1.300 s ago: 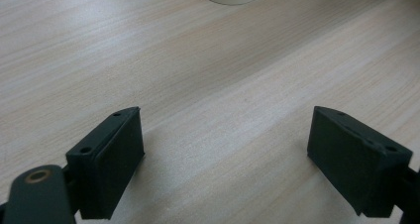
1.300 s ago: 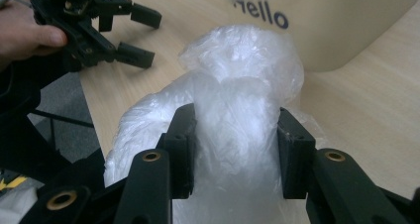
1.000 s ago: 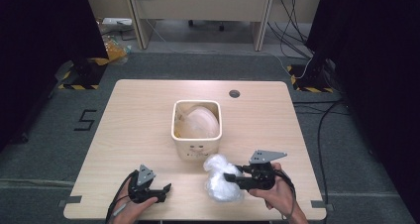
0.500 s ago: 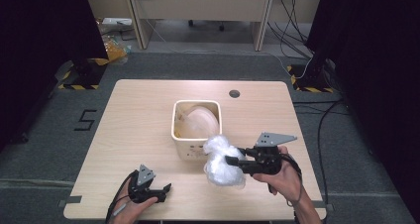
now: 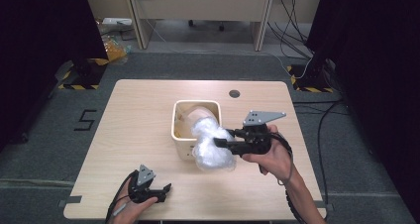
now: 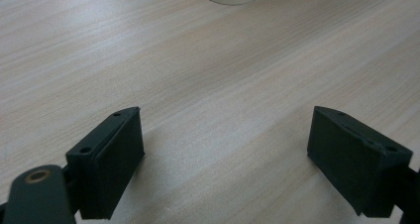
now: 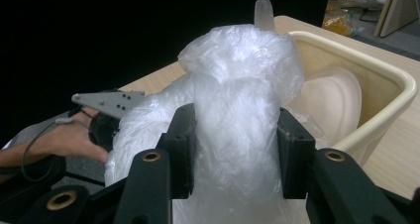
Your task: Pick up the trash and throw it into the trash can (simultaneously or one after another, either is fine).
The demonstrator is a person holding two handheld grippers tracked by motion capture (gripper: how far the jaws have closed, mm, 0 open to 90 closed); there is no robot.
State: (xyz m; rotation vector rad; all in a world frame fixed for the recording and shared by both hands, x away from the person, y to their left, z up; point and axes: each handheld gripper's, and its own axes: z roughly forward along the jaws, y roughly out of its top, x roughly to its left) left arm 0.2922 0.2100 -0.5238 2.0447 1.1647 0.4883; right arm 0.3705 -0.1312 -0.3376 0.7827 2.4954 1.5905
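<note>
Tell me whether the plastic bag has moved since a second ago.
Yes. The plastic bag, clamped in the right hand-held gripper, has gone up and toward the cream bin; it now overlaps the bin's near right corner.

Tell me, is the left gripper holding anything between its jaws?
No, the left gripper has its jaws spread wide with nothing but bare wooden table between them.

Bin (image 5: 181, 140) sits mid tabletop (image 5: 129, 120), slightly toward the near edge. Plastic bag (image 5: 210, 147) hangs above the bin's near-right corner, off the tabletop, clamped in the right gripper (image 5: 220, 143), which comes in from the right. A pale rounded item (image 5: 197, 116) lies inside the bin. Left gripper (image 5: 166, 189) rests at the near-left edge, well apart from the bin. Round hole (image 5: 234, 93) behind the bin, toward the far-right.
</note>
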